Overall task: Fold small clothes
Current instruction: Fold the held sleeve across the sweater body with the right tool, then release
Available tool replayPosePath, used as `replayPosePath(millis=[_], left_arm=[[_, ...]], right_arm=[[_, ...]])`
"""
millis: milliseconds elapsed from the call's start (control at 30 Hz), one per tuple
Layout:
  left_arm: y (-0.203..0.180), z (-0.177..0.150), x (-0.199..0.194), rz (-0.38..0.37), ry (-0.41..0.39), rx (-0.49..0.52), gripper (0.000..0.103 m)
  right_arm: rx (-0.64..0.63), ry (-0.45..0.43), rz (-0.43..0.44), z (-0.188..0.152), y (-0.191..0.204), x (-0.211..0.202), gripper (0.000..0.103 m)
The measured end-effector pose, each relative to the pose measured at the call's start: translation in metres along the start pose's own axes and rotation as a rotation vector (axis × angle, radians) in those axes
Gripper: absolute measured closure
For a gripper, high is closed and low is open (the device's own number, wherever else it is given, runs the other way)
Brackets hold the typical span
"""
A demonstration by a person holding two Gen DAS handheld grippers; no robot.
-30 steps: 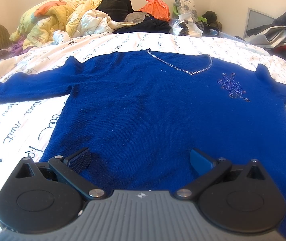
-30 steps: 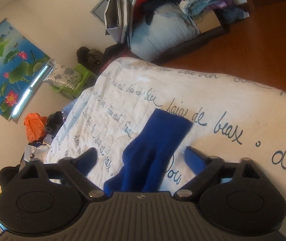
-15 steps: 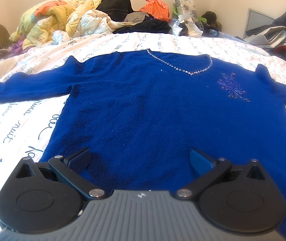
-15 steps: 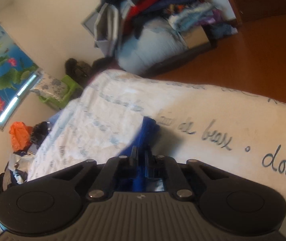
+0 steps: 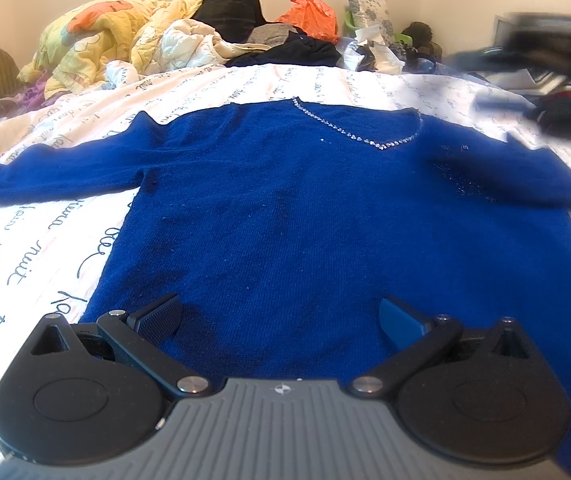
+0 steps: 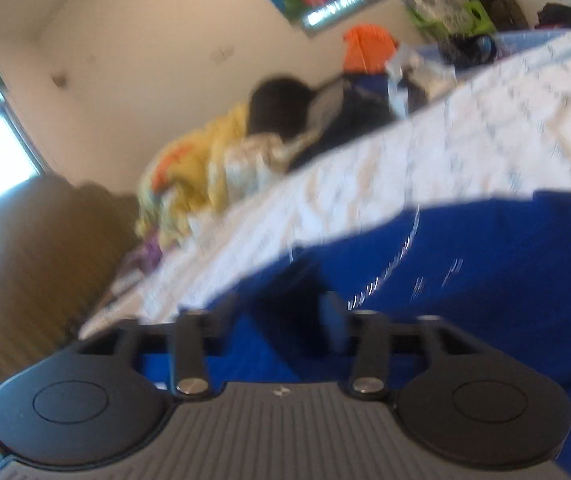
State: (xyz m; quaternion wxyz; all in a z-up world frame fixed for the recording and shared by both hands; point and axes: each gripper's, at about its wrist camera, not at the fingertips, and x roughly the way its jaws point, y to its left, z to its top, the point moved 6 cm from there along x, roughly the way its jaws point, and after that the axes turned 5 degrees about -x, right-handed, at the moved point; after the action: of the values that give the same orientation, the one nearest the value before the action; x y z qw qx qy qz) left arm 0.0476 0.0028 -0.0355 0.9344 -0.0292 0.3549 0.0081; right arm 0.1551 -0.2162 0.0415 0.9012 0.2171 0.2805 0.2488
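A royal blue sweater [image 5: 305, 208] with a rhinestone neckline [image 5: 361, 136] lies flat on the bed, front up. Its right sleeve [image 5: 525, 176] is folded in across the chest. Its left sleeve [image 5: 57, 172] lies stretched out. My left gripper [image 5: 281, 316] is open and empty, low over the sweater's hem. My right gripper [image 6: 281, 312] hovers over the sweater [image 6: 465, 288] in a blurred view, jaws partly apart with nothing seen between them. It shows as a dark blur in the left wrist view [image 5: 557, 76].
The bed has a white sheet with script writing [image 5: 25, 264]. A heap of quilts and clothes [image 5: 157, 40] lies along the far edge, with an orange bag [image 5: 309, 12]. A brown chair [image 6: 45, 264] stands beside the bed.
My right gripper shut on the right sleeve's end, carried it in over the chest and opened again. The right wrist view swung toward the sweater. My left gripper stayed still.
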Motion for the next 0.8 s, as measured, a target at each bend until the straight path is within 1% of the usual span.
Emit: replayPosePath(millis=[33, 67, 100, 133, 167, 233, 300, 333, 367, 400, 433, 467, 500, 533, 567, 600, 633, 733, 800], left_arm=[[0.001, 0.001, -0.001, -0.007, 0.008, 0.006, 0.000], [0.005, 0.005, -0.003, -0.011, 0.021, -0.002, 0.000], [0.010, 0.010, -0.007, -0.022, 0.024, -0.036, 0.000], [0.015, 0.017, -0.010, -0.055, 0.019, -0.088, 0.000], [0.019, 0.028, -0.014, -0.124, 0.008, -0.164, 0.000], [0.020, 0.053, -0.012, -0.252, 0.005, -0.284, 0.000], [0.008, 0.077, 0.007, -0.340, 0.046, -0.332, 0.000], [-0.001, 0.087, 0.021, -0.375, 0.084, -0.340, 0.002], [-0.010, 0.094, 0.036, -0.396, 0.114, -0.339, 0.007], [-0.019, 0.100, 0.051, -0.391, 0.133, -0.328, 0.014], [-0.026, 0.104, 0.067, -0.357, 0.151, -0.313, 0.019], [-0.033, 0.106, 0.082, -0.308, 0.180, -0.293, 0.029], [-0.039, 0.106, 0.098, -0.260, 0.217, -0.263, 0.031], [-0.046, 0.110, 0.102, -0.228, 0.179, -0.211, 0.032], [-0.054, 0.112, 0.105, -0.192, 0.172, -0.157, 0.053], [-0.060, 0.113, 0.108, -0.162, 0.184, -0.111, 0.097], [-0.065, 0.114, 0.109, -0.124, 0.173, -0.070, 0.098], [-0.068, 0.124, 0.097, -0.098, 0.114, -0.009, 0.098], [-0.058, 0.138, 0.080, -0.062, 0.025, 0.030, 0.098]], right_arm=[[0.019, 0.013, -0.036, -0.009, 0.001, 0.001, 0.038], [0.044, 0.015, -0.051, -0.017, -0.001, -0.003, 0.038], [0.066, 0.006, -0.047, -0.025, -0.007, -0.013, 0.038], [0.081, -0.013, -0.052, -0.034, -0.013, -0.025, 0.038], [0.094, -0.030, -0.067, -0.043, -0.020, -0.038, 0.038], [0.097, -0.041, -0.110, -0.062, -0.031, -0.054, 0.038], [0.069, -0.035, -0.178, -0.078, -0.044, -0.060, 0.038], [0.060, -0.044, -0.181, -0.083, -0.047, -0.062, 0.038], [0.083, -0.067, -0.160, -0.082, -0.047, -0.066, 0.037], [0.090, -0.076, -0.166, -0.082, -0.048, -0.068, 0.036], [0.091, -0.076, -0.186, -0.083, -0.049, -0.068, 0.036], [0.098, -0.076, -0.182, -0.084, -0.050, -0.067, 0.036], [0.099, -0.080, -0.174, -0.084, -0.050, -0.063, 0.034], [0.094, -0.079, -0.173, -0.084, -0.049, -0.063, 0.033], [0.089, -0.080, -0.174, -0.085, -0.048, -0.063, 0.033], [0.089, -0.081, -0.172, -0.085, -0.048, -0.062, 0.033], [0.093, -0.083, -0.166, -0.085, -0.048, -0.062, 0.032], [0.118, -0.092, -0.146, -0.084, -0.052, -0.062, 0.032], [0.122, -0.093, -0.142, -0.084, -0.053, -0.062, 0.032]])
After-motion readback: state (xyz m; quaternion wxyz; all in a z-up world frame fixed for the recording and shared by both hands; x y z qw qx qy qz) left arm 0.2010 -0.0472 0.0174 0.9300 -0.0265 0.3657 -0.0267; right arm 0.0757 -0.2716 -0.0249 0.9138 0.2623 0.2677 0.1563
